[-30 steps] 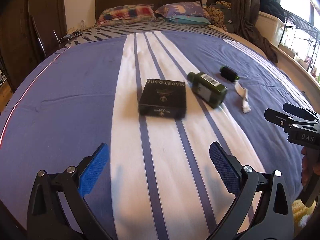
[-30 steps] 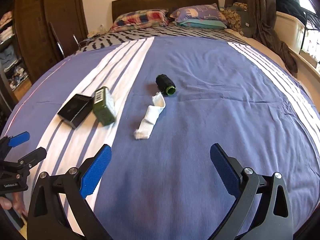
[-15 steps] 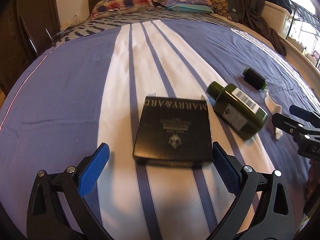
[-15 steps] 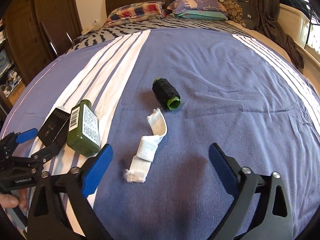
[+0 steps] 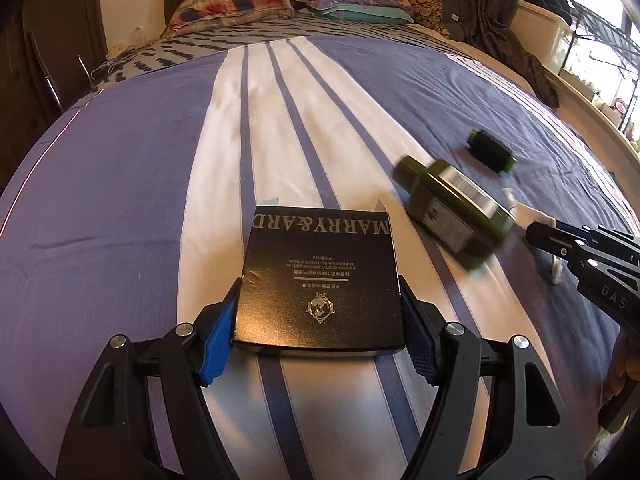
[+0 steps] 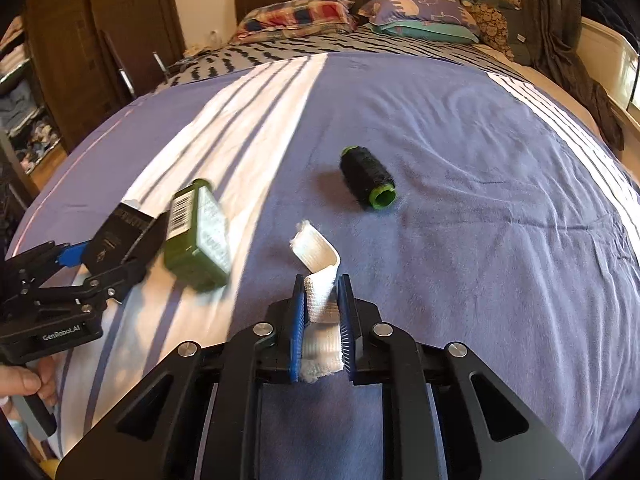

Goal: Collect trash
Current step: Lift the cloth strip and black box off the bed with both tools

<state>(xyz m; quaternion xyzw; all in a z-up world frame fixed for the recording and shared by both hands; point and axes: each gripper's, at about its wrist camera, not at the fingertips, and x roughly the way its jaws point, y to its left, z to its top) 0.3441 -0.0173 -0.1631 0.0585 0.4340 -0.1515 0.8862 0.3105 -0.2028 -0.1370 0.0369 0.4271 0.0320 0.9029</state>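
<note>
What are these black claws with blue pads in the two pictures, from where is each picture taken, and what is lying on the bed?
They are hand-held grippers, one in each of a person's hands, each with a camera looking along its fingers. In the left camera view, the left gripper is closing around a flat black box, its pads at the box's sides. In the right camera view, the right gripper is shut on a white cloth strip. On the striped bedspread also lie a green bottle and a black spool.
</note>
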